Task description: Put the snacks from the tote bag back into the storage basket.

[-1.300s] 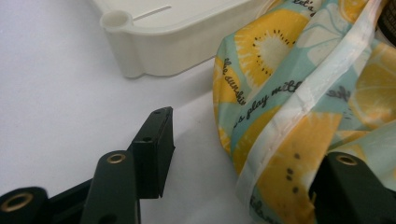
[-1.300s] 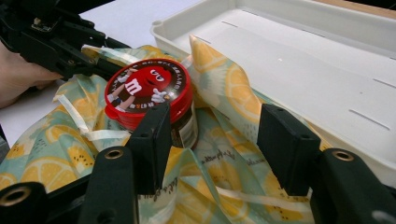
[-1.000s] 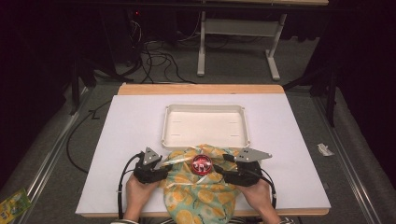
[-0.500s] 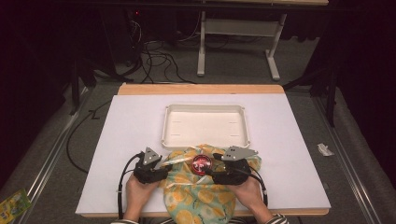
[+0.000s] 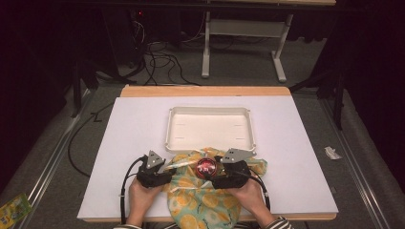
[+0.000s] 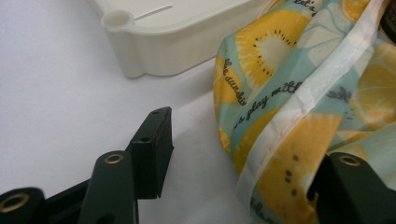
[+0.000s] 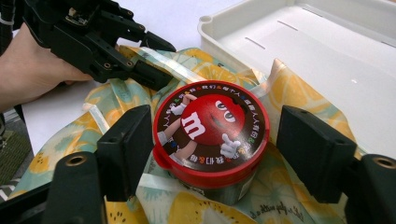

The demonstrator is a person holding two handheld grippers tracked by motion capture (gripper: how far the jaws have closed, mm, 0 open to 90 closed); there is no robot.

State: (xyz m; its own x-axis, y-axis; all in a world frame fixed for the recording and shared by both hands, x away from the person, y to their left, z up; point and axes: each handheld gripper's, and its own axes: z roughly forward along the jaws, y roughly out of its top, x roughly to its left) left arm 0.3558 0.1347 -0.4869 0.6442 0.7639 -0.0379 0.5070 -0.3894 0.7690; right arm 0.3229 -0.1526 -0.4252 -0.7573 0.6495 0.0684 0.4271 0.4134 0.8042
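Observation:
A round tub with a red cartoon lid point(image 7: 211, 122) sits inside the mouth of a lemon-print bag point(image 5: 200, 202) at the table's front edge. My right gripper point(image 7: 217, 133) is open, one jaw on each side of the tub; the left pad is almost at the lid, the right pad stands clear of it. In the high view the right gripper point(image 5: 215, 175) is at the tub point(image 5: 205, 167). My left gripper point(image 6: 247, 144) is open at the bag's left side, with the bag's pale rim strip point(image 6: 299, 107) running between its jaws. The left gripper point(image 7: 150, 59) also appears past the tub.
An empty white tray point(image 5: 167, 138) stands just behind the bag, its near corner point(image 6: 140, 46) close to my left gripper. The white table top point(image 5: 296, 157) extends on both sides. A hand point(image 7: 32, 70) holds the left gripper.
My right gripper has slid left until its jaws sit on either side of the tub. The left gripper and the bag have hardly moved.

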